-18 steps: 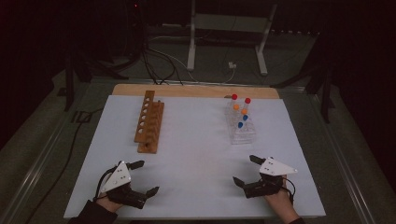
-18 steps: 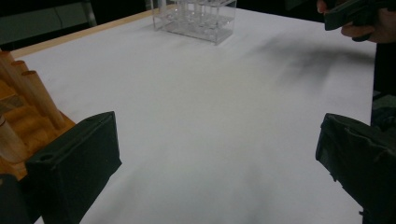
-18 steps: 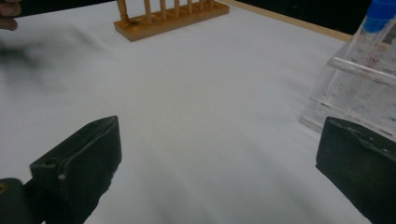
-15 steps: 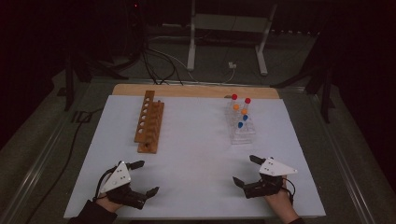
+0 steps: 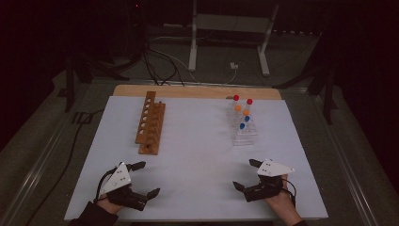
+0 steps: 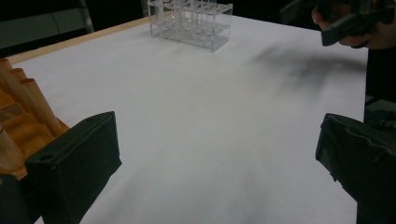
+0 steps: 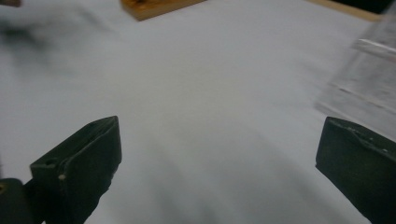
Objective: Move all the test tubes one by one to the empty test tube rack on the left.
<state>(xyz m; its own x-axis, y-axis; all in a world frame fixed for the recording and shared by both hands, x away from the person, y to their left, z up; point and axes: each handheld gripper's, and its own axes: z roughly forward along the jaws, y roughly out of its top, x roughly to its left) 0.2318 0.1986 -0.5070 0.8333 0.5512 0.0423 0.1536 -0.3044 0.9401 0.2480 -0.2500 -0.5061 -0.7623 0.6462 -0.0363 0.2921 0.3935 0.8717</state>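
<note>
Both sets of jaws stand wide with nothing between them, low over the near edge of the white bench (image 5: 197, 155). The left gripper (image 5: 142, 180) sits just short of the near end of the wooden rack (image 5: 150, 125); in the left gripper view that rack (image 6: 21, 116) is right beside the left-hand jaw, pegs or dowels angling up from it. The rack's long axis runs away from the jaws toward the far edge, leaning a touch right, holes in a row along that axis. The right gripper (image 5: 245, 175) points inward and ahead; the clear tube rack (image 5: 243, 127) lies ahead of it, apart from the jaws, and nearer this hand than the other. In the right gripper view the clear rack (image 7: 369, 79) is a blur off the right-hand jaw, so the jaws are not aimed at it yet. Its long axis also runs near-to-far, and the capped tubes (image 5: 243, 112) stand upright in it: red at the far end, orange mid, blue nearest. My read: the tubes come first, right hand is the closer one, reach forward and come down from above since they point straight up. The wooden rack is the left hand's side. Cap-to-jaw alignment can't be judged while the right gripper view is this smeared.
</note>
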